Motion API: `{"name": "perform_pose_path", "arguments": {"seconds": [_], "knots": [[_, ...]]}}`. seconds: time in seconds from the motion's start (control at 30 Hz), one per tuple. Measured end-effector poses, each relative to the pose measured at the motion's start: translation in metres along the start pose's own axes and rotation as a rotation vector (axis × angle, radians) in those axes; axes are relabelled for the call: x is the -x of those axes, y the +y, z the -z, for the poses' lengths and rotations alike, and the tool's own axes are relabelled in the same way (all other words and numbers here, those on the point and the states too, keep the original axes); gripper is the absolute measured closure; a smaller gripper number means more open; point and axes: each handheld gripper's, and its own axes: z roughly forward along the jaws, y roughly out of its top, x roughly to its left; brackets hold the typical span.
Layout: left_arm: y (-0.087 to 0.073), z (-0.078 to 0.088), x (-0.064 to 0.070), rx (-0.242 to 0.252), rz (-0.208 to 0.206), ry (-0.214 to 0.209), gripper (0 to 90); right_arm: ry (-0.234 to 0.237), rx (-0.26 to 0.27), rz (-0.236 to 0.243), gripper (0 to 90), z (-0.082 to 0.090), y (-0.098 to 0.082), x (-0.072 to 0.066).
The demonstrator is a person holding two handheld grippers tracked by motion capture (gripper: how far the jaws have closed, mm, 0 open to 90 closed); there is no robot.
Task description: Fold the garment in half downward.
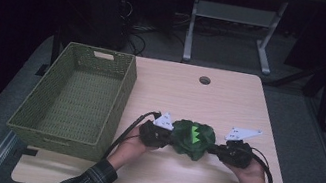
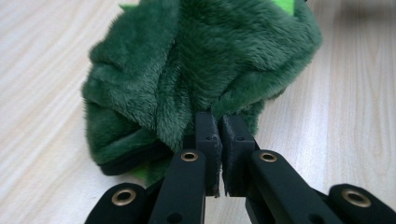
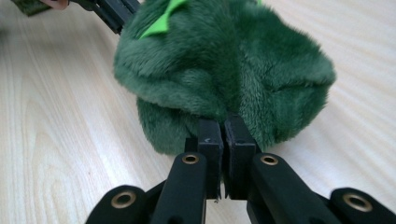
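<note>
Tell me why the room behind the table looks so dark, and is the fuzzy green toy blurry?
High view: light falls on the table, the room behind stays dim. Left gripper view: the green plush is bright, its fur sharp. Right gripper view: its far edge softens.

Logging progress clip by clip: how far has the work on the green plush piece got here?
Done: both grippers have their grip. The left gripper and right gripper are each shut on an opposite edge of the fuzzy dark green plush piece with bright green spikes. In hand: it is bunched between them above the pale wooden table. Left: probably the empty green woven basket.
</note>
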Motion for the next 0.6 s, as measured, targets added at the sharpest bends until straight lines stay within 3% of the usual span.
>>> {"name": "perform_pose_path", "arguments": {"seconds": [0.17, 0.23, 0.3, 0.47, 0.6], "knots": [[-0.004, -0.009, 0.001, -0.024, -0.001, -0.010, 83.8, 0.020, -0.040, -0.019, 84.9, -0.013, -0.007, 0.002], [-0.004, -0.008, 0.003, -0.030, 0.009, -0.010, 76.7, 0.022, -0.037, -0.008, 76.4, -0.014, -0.008, 0.002], [-0.002, -0.004, 0.006, -0.036, 0.014, -0.008, 70.9, 0.032, -0.026, -0.018, 70.5, -0.010, -0.006, -0.001], [0.002, 0.012, 0.014, 0.001, 0.030, -0.038, 63.2, 0.042, -0.003, -0.015, 60.4, 0.006, -0.008, -0.008], [0.001, 0.021, 0.022, 0.007, 0.020, -0.043, 58.0, 0.055, 0.006, -0.015, 58.4, 0.014, -0.011, -0.015]]}}
